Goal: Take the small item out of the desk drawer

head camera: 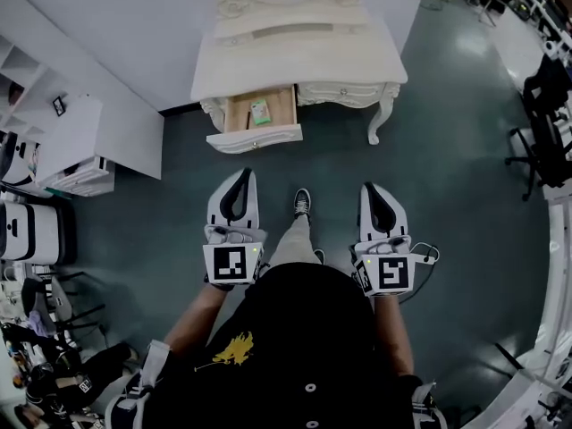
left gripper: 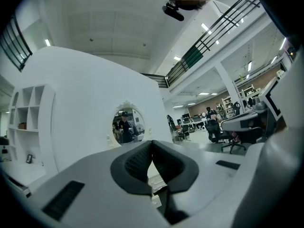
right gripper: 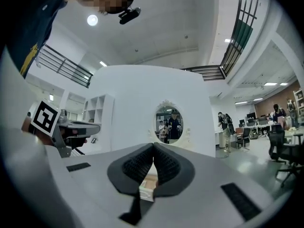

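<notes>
A white dressing desk point(head camera: 304, 56) stands ahead of me with its left drawer point(head camera: 256, 125) pulled out. Inside the drawer lies a small green item point(head camera: 260, 111). My left gripper point(head camera: 243, 173) is held above the floor, short of the drawer front, jaws shut and empty. My right gripper point(head camera: 368, 187) hangs level with it to the right, also shut with nothing in it. In the left gripper view the left gripper's tips point(left gripper: 152, 142) meet below the desk's oval mirror point(left gripper: 125, 125). In the right gripper view the right gripper's tips point(right gripper: 153, 145) meet below the mirror point(right gripper: 170, 123), and the open drawer point(right gripper: 148, 184) shows below them.
A white shelf unit point(head camera: 85, 146) stands at the left by the wall. Office chairs point(head camera: 545, 132) sit at the right. My shoe point(head camera: 302, 202) is on the dark floor point(head camera: 447, 177) between the grippers. The desk's right leg point(head camera: 380, 119) curves down near the right gripper's path.
</notes>
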Available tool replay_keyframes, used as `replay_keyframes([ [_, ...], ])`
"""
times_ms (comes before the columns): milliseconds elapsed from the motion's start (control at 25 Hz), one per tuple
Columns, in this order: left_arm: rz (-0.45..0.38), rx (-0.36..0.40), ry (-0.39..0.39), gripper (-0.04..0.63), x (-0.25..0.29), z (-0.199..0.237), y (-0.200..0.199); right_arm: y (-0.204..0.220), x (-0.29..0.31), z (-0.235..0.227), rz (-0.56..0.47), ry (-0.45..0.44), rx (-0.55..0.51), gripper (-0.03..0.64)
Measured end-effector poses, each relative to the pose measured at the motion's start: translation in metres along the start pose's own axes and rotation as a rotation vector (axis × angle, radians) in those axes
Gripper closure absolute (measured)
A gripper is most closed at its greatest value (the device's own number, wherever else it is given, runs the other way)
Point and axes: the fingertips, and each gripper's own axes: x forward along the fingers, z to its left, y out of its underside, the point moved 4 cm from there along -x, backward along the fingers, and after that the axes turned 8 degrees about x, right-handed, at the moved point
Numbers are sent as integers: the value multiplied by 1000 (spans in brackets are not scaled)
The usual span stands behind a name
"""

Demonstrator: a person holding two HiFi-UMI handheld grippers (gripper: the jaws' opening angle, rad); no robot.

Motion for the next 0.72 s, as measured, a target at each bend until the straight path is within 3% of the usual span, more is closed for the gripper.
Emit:
replay_keyframes([
  [240,-66,-40,-23,570,11,0,-14,4,-3,-1,29,-2,-11,584],
  [400,-1,-8,-7,557,14,2,-6,2,-4,0,40,9,0,520],
  [520,41,25,25,483,15,3,-3,1,-3,-1,52,12,13,447],
  [720,34,-13,16,367,12,8,1,3,0,1,88,-9,13,357],
])
